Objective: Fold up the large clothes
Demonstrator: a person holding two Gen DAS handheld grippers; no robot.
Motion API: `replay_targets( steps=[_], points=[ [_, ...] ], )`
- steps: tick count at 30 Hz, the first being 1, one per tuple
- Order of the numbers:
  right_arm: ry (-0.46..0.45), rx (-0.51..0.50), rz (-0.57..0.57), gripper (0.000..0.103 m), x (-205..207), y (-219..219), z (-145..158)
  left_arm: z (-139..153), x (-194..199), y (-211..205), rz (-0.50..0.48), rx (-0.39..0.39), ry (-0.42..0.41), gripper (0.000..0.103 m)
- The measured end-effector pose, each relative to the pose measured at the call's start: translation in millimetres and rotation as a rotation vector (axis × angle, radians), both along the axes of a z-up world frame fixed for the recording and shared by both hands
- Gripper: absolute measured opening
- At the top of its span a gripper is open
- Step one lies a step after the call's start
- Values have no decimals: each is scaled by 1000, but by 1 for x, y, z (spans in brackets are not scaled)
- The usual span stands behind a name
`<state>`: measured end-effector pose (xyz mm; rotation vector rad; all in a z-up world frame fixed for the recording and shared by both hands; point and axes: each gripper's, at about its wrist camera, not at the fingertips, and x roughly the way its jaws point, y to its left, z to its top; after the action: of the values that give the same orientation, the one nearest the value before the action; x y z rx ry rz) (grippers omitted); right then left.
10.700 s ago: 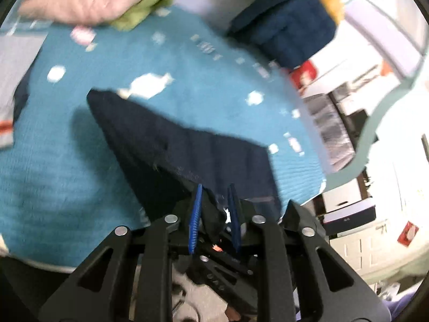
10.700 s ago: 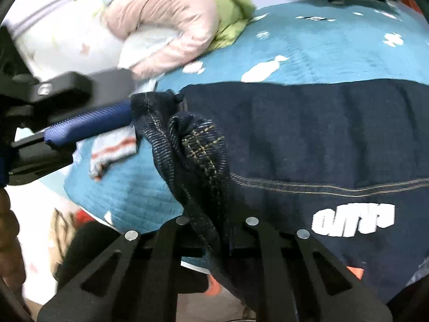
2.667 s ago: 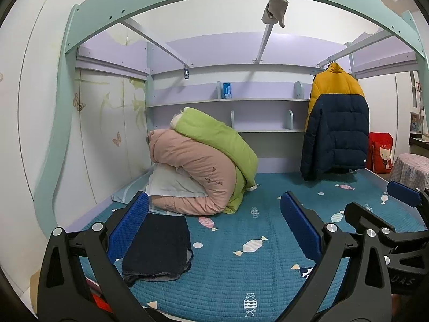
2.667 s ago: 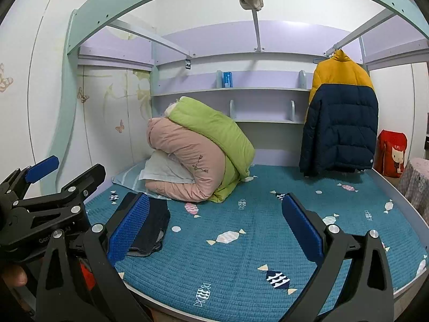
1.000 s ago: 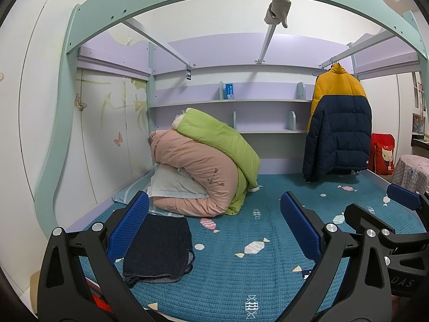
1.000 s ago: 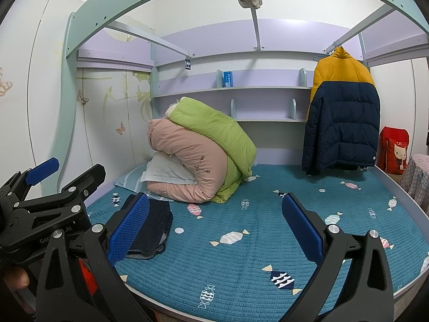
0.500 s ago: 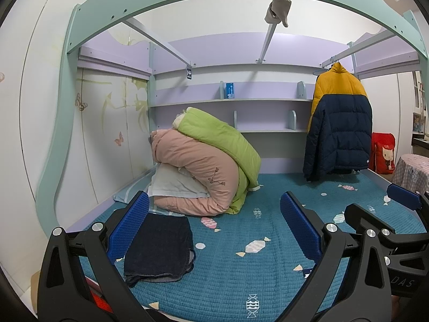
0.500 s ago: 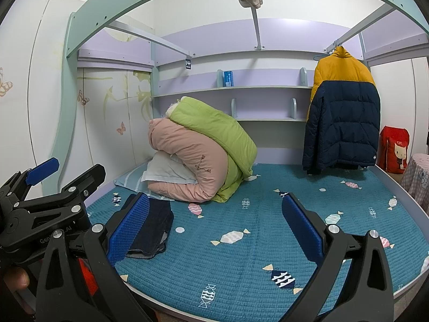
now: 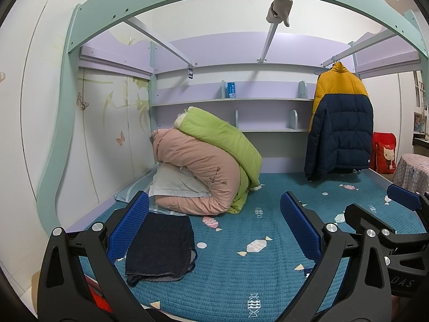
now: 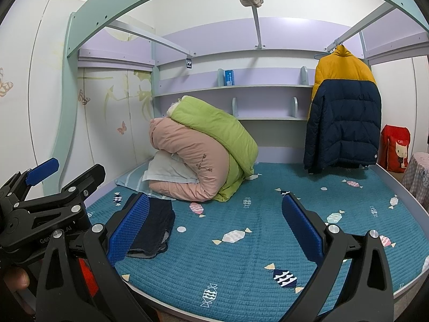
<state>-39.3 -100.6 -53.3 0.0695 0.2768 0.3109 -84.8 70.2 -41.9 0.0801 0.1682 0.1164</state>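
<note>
Dark blue jeans (image 9: 161, 244) lie folded in a flat rectangle on the teal bedspread (image 9: 241, 276), at the near left corner of the bed; they also show in the right wrist view (image 10: 155, 228). My left gripper (image 9: 214, 228) is open and empty, held back from the bed, with the jeans just behind its left finger. My right gripper (image 10: 211, 228) is open and empty too, to the right of the left one. The left gripper shows at the left edge of the right wrist view (image 10: 64, 187).
A rolled pink and green duvet (image 9: 203, 163) on a white pillow (image 9: 174, 185) sits behind the jeans. A yellow and navy puffer jacket (image 9: 340, 126) hangs at the far right. Shelves (image 9: 230, 99) line the back wall. A red bag (image 9: 383, 153) stands right.
Long before, both grippers were shut on the jeans above the bed. Over the last second both stay open and back from the bed, nearly still.
</note>
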Motion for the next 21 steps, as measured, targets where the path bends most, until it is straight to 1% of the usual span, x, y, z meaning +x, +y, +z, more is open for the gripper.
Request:
replay_targets(
  steps=[7, 21],
  points=[
    [1, 0, -2, 96, 0, -1, 0, 0, 0, 1, -1, 1, 1, 98],
    [5, 2, 1, 96, -3, 12, -2, -1, -5, 6, 11, 2, -1, 98]
  ],
)
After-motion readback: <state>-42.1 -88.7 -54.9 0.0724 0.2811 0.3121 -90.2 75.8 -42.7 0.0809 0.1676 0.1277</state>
